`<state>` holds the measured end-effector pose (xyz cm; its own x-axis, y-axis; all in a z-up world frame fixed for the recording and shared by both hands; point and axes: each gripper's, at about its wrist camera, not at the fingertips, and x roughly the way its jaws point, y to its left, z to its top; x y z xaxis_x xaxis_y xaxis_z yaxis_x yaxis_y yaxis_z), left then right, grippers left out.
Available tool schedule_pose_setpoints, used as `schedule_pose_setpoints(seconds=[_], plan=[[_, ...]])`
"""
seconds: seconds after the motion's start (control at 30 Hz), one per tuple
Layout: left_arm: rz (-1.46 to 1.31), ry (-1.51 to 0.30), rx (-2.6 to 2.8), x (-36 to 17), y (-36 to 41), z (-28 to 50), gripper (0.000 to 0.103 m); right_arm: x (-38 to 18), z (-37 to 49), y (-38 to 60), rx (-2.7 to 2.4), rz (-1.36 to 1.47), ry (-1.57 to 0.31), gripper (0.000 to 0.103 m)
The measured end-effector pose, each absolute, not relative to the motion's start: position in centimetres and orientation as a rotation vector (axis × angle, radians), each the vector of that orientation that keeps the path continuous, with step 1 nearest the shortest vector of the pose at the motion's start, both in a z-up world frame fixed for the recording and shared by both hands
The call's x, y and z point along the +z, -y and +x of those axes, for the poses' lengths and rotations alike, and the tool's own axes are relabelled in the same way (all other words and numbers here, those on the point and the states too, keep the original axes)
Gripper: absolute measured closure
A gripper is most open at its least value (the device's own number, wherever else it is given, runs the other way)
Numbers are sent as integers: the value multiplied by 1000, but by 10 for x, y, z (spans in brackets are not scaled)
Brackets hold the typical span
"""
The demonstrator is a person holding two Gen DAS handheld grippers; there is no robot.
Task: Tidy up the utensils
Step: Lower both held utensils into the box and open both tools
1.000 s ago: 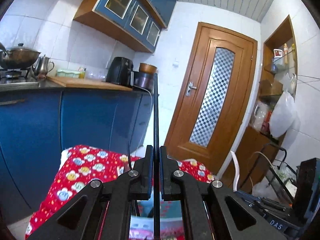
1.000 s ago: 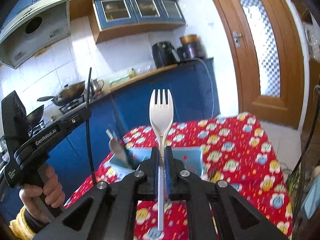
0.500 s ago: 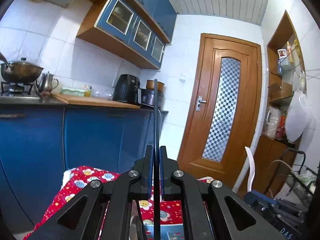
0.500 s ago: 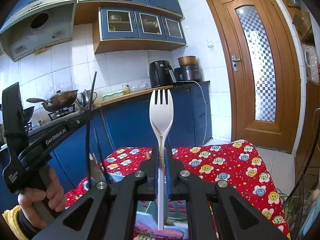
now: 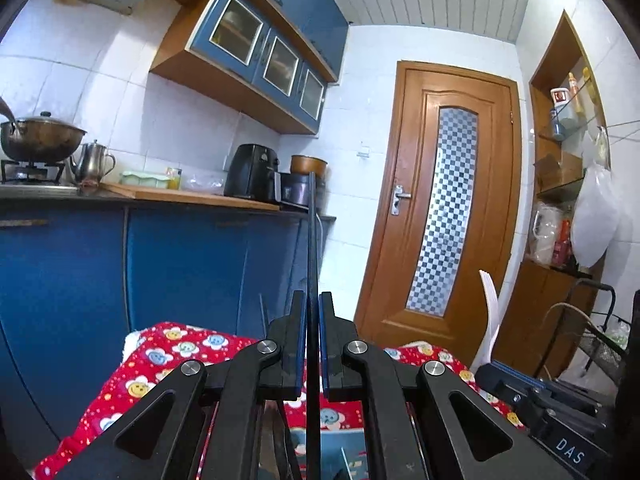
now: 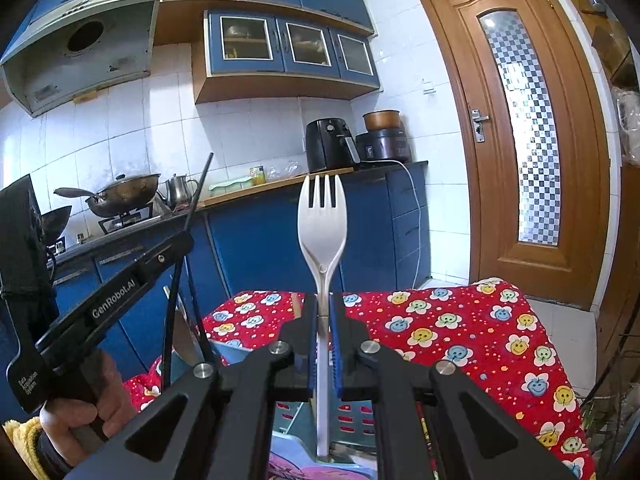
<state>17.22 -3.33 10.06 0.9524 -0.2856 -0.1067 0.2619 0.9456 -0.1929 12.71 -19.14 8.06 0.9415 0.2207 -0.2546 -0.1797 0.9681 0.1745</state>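
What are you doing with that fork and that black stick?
A person is sorting utensils with a handheld gripper in each hand. The right gripper is shut on a white plastic fork, held upright with its prongs up. The left gripper is shut on a thin black chopstick, also pointing up. Both hang over a table with a red flowered cloth, just above a blue utensil holder. Neither utensil has been put away yet.
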Motion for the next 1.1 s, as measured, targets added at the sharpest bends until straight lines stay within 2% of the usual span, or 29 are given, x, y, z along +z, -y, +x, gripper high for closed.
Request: schedule_pose_setpoints(seconds=[0.17, 0.27, 0.5, 0.9, 1.1], plan=[[-189, -145, -288, 92, 32, 166, 97, 79, 124, 190, 201, 144, -288, 95], [-201, -149, -297, 89, 29, 163, 97, 80, 122, 192, 196, 156, -295, 88], [-255, -116, -305, 99, 22, 159, 97, 90, 104, 194, 206, 187, -286, 82], [-256, 11, -229, 120, 29, 161, 97, 91, 88, 200, 232, 214, -266, 81], [-249, -70, -214, 98, 30, 170, 97, 90, 85, 205, 229, 225, -271, 81]])
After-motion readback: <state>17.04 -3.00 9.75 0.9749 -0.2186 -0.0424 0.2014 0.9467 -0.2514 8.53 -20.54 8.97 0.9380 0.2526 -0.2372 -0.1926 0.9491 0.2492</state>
